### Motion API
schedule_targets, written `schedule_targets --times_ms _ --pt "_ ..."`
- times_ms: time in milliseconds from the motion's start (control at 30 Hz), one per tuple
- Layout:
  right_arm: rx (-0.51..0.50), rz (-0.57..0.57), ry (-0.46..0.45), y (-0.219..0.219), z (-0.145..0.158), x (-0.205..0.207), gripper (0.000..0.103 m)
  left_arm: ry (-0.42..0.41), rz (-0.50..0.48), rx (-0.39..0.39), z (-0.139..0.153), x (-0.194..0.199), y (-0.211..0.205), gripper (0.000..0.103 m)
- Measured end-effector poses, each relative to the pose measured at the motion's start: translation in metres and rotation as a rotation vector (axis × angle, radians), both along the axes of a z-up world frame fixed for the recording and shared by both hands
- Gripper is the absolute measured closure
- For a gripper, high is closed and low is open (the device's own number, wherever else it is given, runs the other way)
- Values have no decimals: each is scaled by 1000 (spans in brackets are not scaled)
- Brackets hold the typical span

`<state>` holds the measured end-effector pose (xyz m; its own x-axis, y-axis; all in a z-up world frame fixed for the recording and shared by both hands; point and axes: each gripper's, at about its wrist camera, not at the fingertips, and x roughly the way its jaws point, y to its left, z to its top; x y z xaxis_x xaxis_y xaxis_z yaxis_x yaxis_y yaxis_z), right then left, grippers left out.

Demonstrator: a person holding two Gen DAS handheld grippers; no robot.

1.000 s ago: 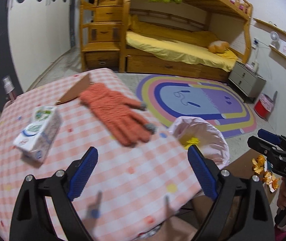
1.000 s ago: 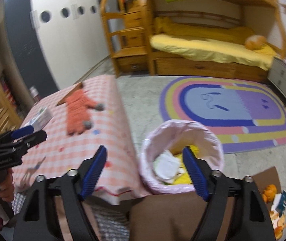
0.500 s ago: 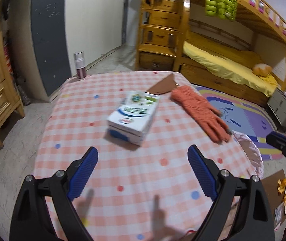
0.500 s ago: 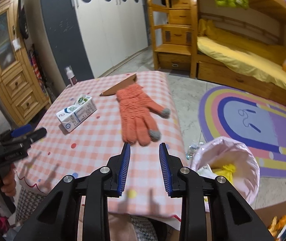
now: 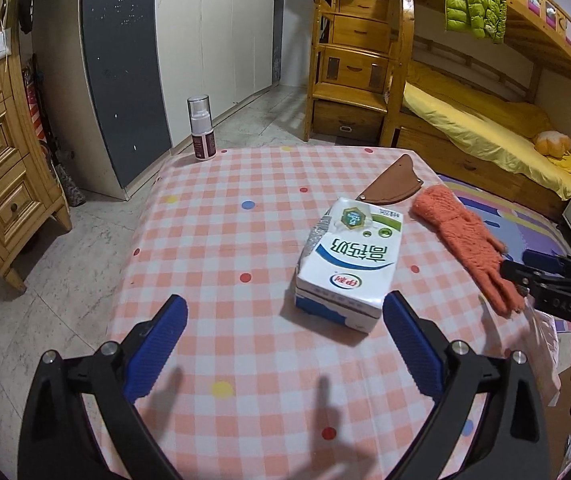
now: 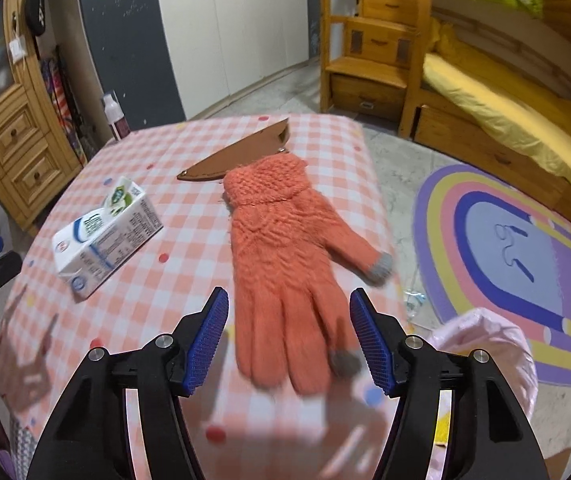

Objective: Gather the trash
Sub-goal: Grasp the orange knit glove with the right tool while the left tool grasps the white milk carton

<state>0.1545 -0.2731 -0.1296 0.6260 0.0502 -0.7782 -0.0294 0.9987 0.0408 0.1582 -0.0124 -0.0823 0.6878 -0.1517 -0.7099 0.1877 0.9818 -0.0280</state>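
A white, blue and green milk carton (image 5: pixel 347 270) (image 6: pixel 105 236) lies on its side on the pink checked table (image 5: pixel 229 264) (image 6: pixel 177 236). My left gripper (image 5: pixel 283 322) hovers just short of it, its jaws opening wide with nothing between them. An orange knit glove (image 6: pixel 285 264) (image 5: pixel 465 242) lies flat near the table's right edge. My right gripper (image 6: pixel 289 334) hangs over the glove's fingers, its jaws opening, pads apart from the wool. A bin with a pink liner (image 6: pixel 493 344) stands on the floor at the right.
A brown leather sheath (image 5: pixel 393 182) (image 6: pixel 241 156) lies beyond the glove. A spray bottle (image 5: pixel 201 128) stands at the table's far corner. Around the table are a wooden dresser (image 5: pixel 1 184), wardrobe doors, a bunk bed (image 5: pixel 477 120) and a rainbow rug (image 6: pixel 513 260).
Both views have swung from the bin to the table. The carton now sits close before my left gripper. My right gripper narrowed, then widened again, and came over the glove.
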Motion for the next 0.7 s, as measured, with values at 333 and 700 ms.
schedule_targets --times_ms 333,700 --pt "-74 18 38 13 -15 8 88 30 -33 -33 -13 4 3 8" --pt "-21 42 -164 28 73 -56 89 15 -154 34 -21 15 -35 7"
